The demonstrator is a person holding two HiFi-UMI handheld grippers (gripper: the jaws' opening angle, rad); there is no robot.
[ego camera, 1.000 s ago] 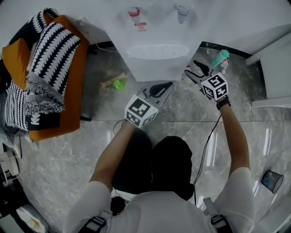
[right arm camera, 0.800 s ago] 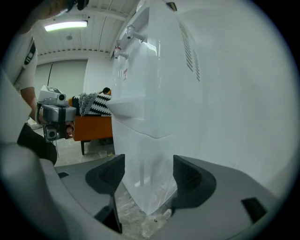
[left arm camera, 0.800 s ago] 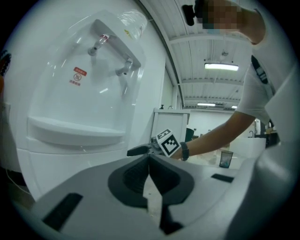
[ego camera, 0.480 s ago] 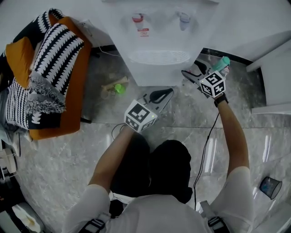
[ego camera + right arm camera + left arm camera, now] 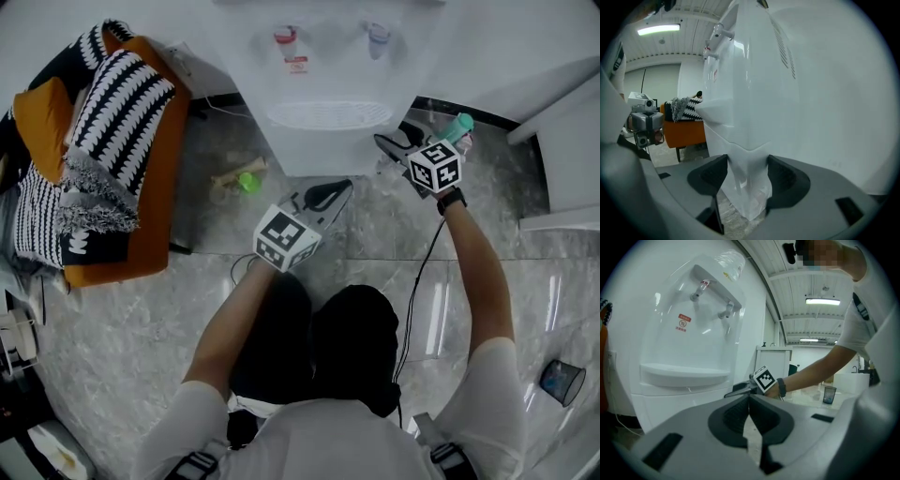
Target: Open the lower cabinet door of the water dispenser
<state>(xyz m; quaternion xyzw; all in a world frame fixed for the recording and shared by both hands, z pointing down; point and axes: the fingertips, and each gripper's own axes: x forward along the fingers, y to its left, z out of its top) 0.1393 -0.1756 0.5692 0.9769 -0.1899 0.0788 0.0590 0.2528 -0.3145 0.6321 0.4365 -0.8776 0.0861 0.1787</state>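
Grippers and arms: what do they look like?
The left gripper and right gripper: grey shells, black ribbed pads, a white cube with black square markers each. White short sleeves, dark band on right wrist, black cable along that arm.

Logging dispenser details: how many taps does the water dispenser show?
2, both on the water dispenser: a red-capped tap at head-view left, a blue-capped tap right of it. None looks hidden.

White short sleeves (image 5: pixel 492 380); black wristwatch (image 5: pixel 451 199); dark trousers (image 5: pixel 270 328)
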